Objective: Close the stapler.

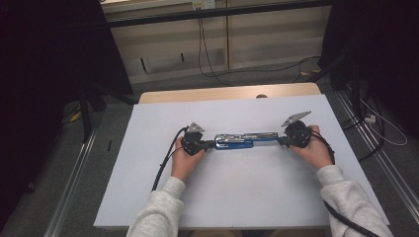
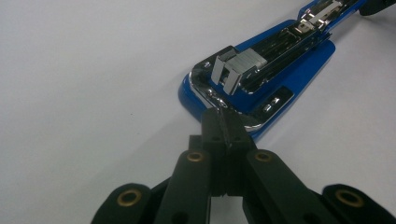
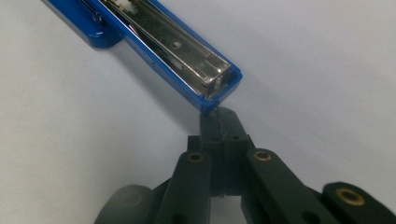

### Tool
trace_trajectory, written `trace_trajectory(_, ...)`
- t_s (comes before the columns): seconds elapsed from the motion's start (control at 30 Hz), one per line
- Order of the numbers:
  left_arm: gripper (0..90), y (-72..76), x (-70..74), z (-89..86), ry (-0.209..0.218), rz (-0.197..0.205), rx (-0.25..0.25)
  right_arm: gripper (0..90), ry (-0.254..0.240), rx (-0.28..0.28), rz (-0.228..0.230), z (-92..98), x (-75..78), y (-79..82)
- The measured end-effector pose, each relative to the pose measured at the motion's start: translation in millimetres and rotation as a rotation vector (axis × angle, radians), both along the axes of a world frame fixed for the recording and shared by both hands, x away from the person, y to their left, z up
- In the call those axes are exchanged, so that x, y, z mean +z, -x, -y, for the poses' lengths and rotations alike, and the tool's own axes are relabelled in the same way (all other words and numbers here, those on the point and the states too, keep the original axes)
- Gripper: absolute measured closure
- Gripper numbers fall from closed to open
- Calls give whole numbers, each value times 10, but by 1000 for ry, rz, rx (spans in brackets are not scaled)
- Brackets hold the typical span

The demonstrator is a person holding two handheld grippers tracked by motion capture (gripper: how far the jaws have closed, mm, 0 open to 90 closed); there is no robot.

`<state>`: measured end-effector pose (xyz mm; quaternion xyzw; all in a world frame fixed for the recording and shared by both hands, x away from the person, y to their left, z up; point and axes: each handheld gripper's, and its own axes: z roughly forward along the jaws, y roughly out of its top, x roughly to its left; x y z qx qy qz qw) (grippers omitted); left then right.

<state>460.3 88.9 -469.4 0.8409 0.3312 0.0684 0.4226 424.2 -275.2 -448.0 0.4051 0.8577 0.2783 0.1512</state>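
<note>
Pale grey sweatshirt sleeves with ribbed cuffs on both forearms. Left gripper (image 1: 210, 143) matt black, topped with a grey 3-cornered plate (image 1: 195, 128), trailing a black cable (image 1: 165, 160) off toward the table's near edge. Right gripper (image 1: 281, 140) likewise black, with its own grey plate (image 1: 295, 118) and a thicker black cable (image 1: 346, 219) beside the sleeve. Up close, 2 black link arms per gripper, brass-ringed pivot holes (image 2: 194, 157), squared black jaw tips.
</note>
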Motion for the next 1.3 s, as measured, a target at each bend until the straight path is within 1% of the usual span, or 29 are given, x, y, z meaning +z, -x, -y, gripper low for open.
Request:
trace_trajectory(0.13,900,-3,-4,-1,-6,-8,0,900,4,3,1,-11,1,-3)
trace_trajectory(0.2,900,-3,-2,0,-7,-11,0,900,-7,2,2,-13,8,-2)
trace_trajectory(0.23,899,-3,-2,0,-6,-15,4,900,-5,3,7,-20,17,0)
trace_trajectory(0.27,899,-4,-2,1,-7,-14,4,900,-5,3,7,-20,17,0)
trace_trajectory(0.3,900,-4,3,5,-17,-7,1,900,-6,12,11,-34,25,2)
trace_trajectory(0.4,900,-4,1,4,-13,-12,4,900,4,15,19,-47,41,6)
trace_trajectory(0.5,900,-3,4,9,-21,-7,4,900,-8,21,22,-61,58,7)
trace_trajectory(0.57,900,-2,1,7,-16,-10,6,900,-8,27,28,-69,64,7)
trace_trajectory(0.73,900,0,2,9,-19,-7,6,900,-20,32,39,-82,79,8)
trace_trajectory(0.87,898,0,1,8,-19,-4,5,897,-18,38,36,-87,75,6)
trace_trajectory(0.97,887,-3,-1,4,-12,-4,18,870,-21,39,35,-96,69,7)
trace_trajectory(1.0,853,-6,3,-6,-17,6,29,854,-29,38,34,-99,66,7)
trace_trajectory(1.07,748,-11,16,-30,-9,1,36,800,-40,32,38,-102,62,9)
trace_trajectory(1.1,710,-9,30,-44,-3,-3,46,779,-47,28,37,-102,62,10)
trace_trajectory(1.13,645,-8,42,-56,2,-1,51,754,-55,24,36,-101,61,12)
trace_trajectory(1.17,626,-3,62,-73,10,-5,53,728,-63,23,36,-99,60,12)
trace_trajectory(1.2,604,-1,77,-87,7,-2,57,690,-79,10,35,-96,59,13)
trace_trajectory(1.23,553,2,98,-106,7,0,69,664,-92,6,35,-95,55,13)
trace_trajectory(1.27,499,7,113,-124,14,-2,70,617,-105,-1,36,-88,53,19)
trace_trajectory(1.3,499,8,121,-139,20,2,63,617,-105,-1,36,-88,53,19)
